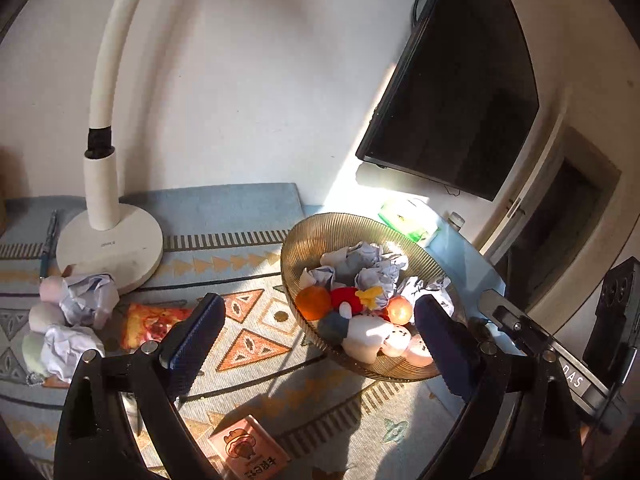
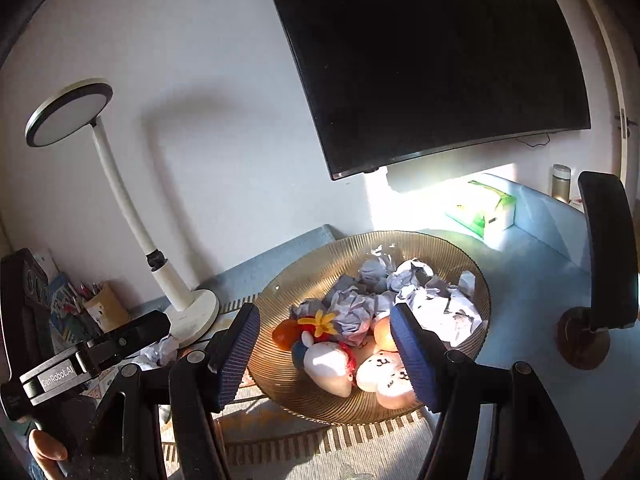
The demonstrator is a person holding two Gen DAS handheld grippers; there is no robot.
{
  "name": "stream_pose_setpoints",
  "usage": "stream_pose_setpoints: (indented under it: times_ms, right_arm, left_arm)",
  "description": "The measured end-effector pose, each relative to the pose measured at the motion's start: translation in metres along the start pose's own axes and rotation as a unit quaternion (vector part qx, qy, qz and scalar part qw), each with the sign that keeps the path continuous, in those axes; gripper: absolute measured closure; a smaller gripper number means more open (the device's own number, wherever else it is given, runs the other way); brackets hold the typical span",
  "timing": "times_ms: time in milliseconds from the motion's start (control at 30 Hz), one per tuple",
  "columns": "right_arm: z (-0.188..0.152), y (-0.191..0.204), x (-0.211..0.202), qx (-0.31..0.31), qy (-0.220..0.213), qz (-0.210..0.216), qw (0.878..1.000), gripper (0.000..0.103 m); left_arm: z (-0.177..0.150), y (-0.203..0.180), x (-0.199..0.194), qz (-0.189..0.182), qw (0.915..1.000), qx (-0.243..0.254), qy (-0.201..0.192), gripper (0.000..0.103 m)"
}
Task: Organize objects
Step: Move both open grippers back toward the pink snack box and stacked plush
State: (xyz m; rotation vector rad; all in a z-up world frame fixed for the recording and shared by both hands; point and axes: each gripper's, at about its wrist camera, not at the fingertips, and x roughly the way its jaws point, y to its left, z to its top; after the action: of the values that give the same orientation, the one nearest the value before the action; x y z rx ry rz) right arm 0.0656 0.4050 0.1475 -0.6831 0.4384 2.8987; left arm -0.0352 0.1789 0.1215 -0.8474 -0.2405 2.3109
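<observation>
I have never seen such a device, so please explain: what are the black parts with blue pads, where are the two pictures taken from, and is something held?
A person holds two hand tools; each has a camera looking along its fingers. In the left wrist picture the left gripper stands open, empty; likewise the right gripper in the right wrist picture. Both face a ribbed glass bowl with crumpled paper balls, plush toys and an orange. On the patterned mat stand a white lamp, more crumpled paper, a snack packet and a small pink box.
</observation>
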Motion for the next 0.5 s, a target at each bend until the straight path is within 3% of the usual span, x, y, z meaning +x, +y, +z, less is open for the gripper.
stream_pose_setpoints:
  times_ms: [133, 167, 200, 267, 400, 500]
  right_arm:
    - [-0.012, 0.053, -0.013, -0.043, 0.0, 0.049, 0.998, 0.036]
    - [-0.017, 0.067, -0.014, -0.054, 0.0, 0.059, 0.997, 0.031]
    - [-0.024, 0.079, -0.014, -0.061, 0.001, 0.065, 0.996, 0.017]
    - [-0.044, 0.098, -0.009, -0.063, 0.008, 0.078, 0.995, 0.007]
    - [-0.09, 0.128, 0.019, -0.083, 0.052, 0.088, 0.991, 0.007]
    - [-0.121, 0.135, 0.032, -0.102, 0.053, 0.069, 0.991, 0.007]
  left_arm:
    - [-0.012, 0.025, -0.066, 0.05, 0.9979, 0.006, -0.042, 0.007]
    - [-0.019, 0.034, -0.082, 0.069, 0.9962, 0.005, -0.052, 0.004]
    - [-0.027, 0.044, -0.097, 0.089, 0.9941, 0.003, -0.062, 0.001]
    - [-0.044, 0.067, -0.122, 0.132, 0.9881, -0.012, -0.079, 0.001]
    - [-0.082, 0.117, -0.143, 0.217, 0.9725, -0.043, -0.074, 0.001]
    - [-0.103, 0.144, -0.141, 0.262, 0.9622, -0.044, -0.061, 0.001]
